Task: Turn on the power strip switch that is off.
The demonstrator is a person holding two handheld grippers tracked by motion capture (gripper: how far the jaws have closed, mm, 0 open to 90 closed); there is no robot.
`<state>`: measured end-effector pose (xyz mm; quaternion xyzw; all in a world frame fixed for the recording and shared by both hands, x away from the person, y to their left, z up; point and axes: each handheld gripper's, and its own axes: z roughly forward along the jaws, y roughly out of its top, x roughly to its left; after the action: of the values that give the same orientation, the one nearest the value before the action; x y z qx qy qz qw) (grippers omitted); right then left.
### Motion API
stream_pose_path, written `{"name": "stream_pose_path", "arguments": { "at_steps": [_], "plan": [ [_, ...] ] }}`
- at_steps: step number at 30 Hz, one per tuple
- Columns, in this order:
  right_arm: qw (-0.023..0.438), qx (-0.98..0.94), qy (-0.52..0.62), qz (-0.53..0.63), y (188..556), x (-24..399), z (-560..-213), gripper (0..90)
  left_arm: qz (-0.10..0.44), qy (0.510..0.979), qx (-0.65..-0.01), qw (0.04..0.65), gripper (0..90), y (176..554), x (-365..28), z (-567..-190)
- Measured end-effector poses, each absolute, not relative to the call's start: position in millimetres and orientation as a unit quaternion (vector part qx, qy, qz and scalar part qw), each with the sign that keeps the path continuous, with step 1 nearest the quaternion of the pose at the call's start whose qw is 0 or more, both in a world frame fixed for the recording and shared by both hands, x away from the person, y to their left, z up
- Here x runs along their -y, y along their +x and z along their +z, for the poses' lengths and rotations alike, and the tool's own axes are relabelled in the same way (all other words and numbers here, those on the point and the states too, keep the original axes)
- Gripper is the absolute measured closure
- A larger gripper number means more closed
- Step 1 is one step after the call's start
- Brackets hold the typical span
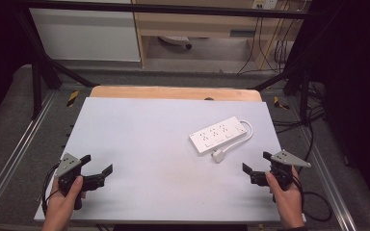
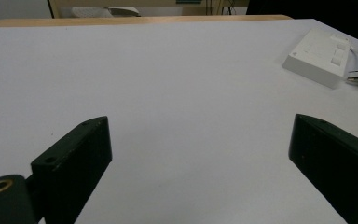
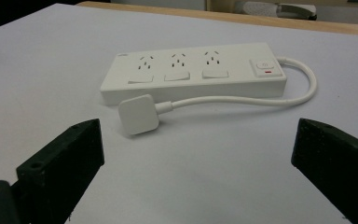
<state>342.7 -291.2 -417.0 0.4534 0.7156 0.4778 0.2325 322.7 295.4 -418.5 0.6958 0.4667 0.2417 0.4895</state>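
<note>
A white power strip with three sockets lies right of centre on the white table sheet. Its short cable loops round to a flat white plug lying just in front of it. My right gripper is open at the front right, a short way right of the plug. In the right gripper view the strip and plug lie ahead of my open right gripper. My left gripper is open at the front left, with nothing between the jaws. From my left gripper the strip sits far right.
A wooden table edge runs along the back of the sheet. Black frame bars stand at both back corners. Loose cables lie on the floor to the right. A white cabinet stands behind.
</note>
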Motion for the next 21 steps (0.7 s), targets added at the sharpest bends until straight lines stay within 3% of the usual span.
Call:
{"name": "stream_pose_path", "arguments": {
  "at_steps": [21],
  "plan": [
    [0.235,-0.695,0.444,0.513,346.7,289.7,-397.6,3.0,0.243,0.703,-0.462,0.483,5.7,322.4,-293.6,-419.8]
  ]
}}
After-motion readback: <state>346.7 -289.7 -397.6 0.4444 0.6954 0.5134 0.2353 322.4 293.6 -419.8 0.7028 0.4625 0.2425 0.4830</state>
